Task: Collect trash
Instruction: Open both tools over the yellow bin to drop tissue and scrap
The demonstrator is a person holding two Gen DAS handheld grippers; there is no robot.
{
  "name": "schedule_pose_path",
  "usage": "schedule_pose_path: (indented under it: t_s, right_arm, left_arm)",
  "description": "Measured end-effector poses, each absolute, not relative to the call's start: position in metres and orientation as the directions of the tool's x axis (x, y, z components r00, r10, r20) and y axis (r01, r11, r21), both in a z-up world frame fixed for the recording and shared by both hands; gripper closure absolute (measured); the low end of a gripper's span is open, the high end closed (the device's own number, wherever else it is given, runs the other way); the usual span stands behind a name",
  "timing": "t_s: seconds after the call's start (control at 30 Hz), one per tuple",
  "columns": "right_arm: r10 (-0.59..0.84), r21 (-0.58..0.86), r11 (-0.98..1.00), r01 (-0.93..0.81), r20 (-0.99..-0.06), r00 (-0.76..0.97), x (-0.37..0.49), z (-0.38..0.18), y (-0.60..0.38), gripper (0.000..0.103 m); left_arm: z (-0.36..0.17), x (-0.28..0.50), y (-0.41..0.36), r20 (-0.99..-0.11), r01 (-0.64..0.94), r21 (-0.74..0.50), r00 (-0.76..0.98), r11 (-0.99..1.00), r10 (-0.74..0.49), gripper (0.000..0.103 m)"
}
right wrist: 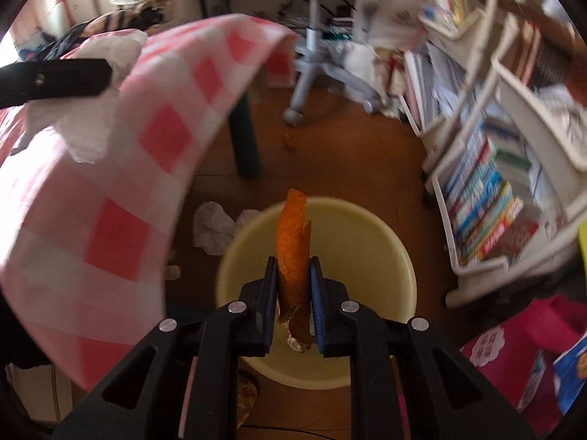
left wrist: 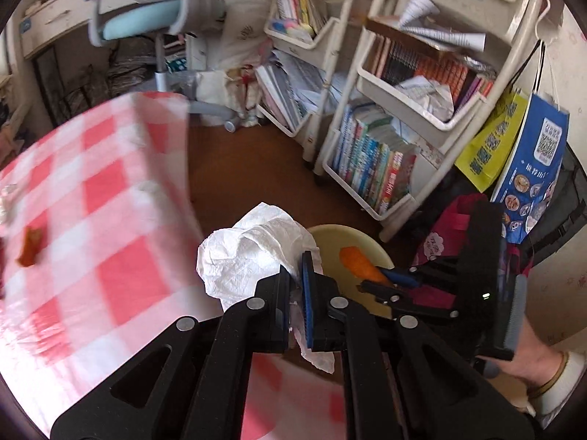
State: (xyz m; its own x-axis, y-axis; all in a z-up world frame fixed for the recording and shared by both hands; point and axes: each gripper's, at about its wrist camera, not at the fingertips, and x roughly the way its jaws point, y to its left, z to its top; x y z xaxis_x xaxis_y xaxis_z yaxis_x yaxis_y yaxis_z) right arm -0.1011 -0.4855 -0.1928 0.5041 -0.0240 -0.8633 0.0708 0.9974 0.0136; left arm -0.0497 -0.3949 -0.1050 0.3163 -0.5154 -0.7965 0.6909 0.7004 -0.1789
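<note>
Between the right gripper's (right wrist: 293, 286) closed pads stands a curled orange peel strip (right wrist: 292, 234), held over the pale yellow round bin (right wrist: 378, 256) for dropping. Alongside, the left gripper (left wrist: 293, 278) pinches crumpled white tissue (left wrist: 253, 249) at the bin's rim, beside the pink checked tablecloth (left wrist: 91, 198).

Black claws (left wrist: 295, 278) (right wrist: 293, 278) — blue pads, silver rivets (gold bangle (left wrist: 550, 377)).

A white book cart (left wrist: 433, 84) full of books stands on the brown floor (left wrist: 249, 168). Left of the cart is a blue chair (left wrist: 146, 22); right of it hangs a blue bag (left wrist: 532, 168).
</note>
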Motion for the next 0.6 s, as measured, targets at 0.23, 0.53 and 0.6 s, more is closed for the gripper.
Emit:
schedule_pose_path:
  t_s: [0.23,0.53,0.6]
  right_arm:
    - [-0.058,0.056,0.975,0.213,-0.869,0.492,-0.109,-0.224,-0.528,0.060]
    - [0.065,0.144,0.986,0.085,-0.800,0.597,-0.033,-0.236,-0.501,0.059]
    - [0.130,0.156,0.988,-0.006,-0.801,0.584,-0.003,-0.244,-0.481,0.055]
  left_arm:
    - [-0.140,-0.037,-0.438,-0.865,0.657,-0.145,0.279,0.740,-0.417,0.040]
    - [-0.132,0.004,-0.368,-0.787,0.565,-0.298,0.310,0.769,-0.533,0.032]
    - [-0.127,-0.002,-0.359,-0.764,0.569,-0.266,0.367,0.778,-0.530,0.029]
